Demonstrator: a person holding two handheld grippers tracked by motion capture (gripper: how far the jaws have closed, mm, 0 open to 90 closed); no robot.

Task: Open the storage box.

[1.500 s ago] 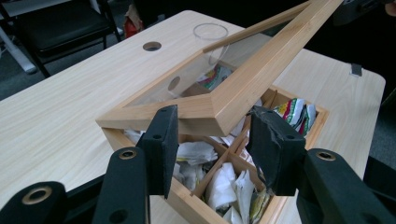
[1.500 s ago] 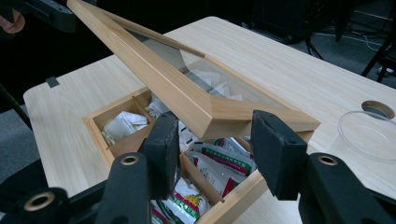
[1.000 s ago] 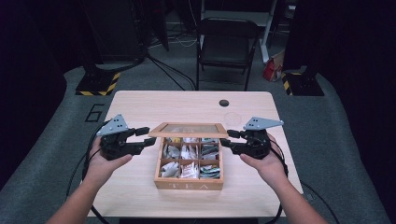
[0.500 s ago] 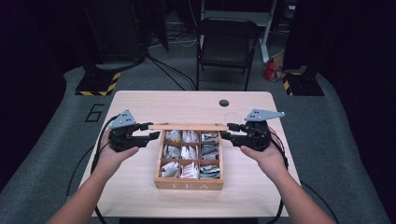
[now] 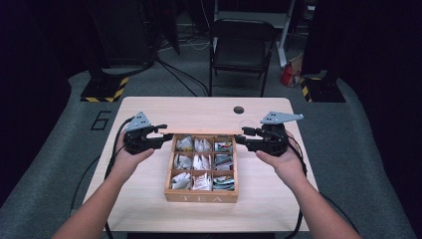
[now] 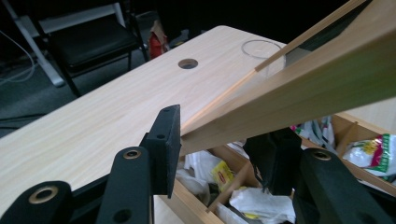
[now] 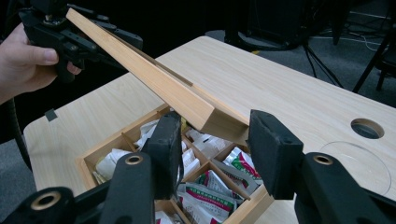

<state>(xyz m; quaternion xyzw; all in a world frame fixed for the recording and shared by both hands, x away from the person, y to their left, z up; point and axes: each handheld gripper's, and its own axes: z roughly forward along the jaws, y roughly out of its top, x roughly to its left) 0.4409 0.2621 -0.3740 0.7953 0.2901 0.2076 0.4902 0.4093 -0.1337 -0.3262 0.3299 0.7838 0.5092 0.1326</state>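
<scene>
High view: wooden tea box [image 5: 201, 197] at table [image 5: 149, 107] centre, packets [image 5: 201, 162] inside; left gripper [image 5: 160, 140] and right gripper [image 5: 245, 138] flank its far corners. Left gripper view: jaws just closing around lid [image 6: 299, 88] edge, grip uncertain. Right gripper view: jaws astride lid corner, contact unclear; tea box lower centre
</scene>
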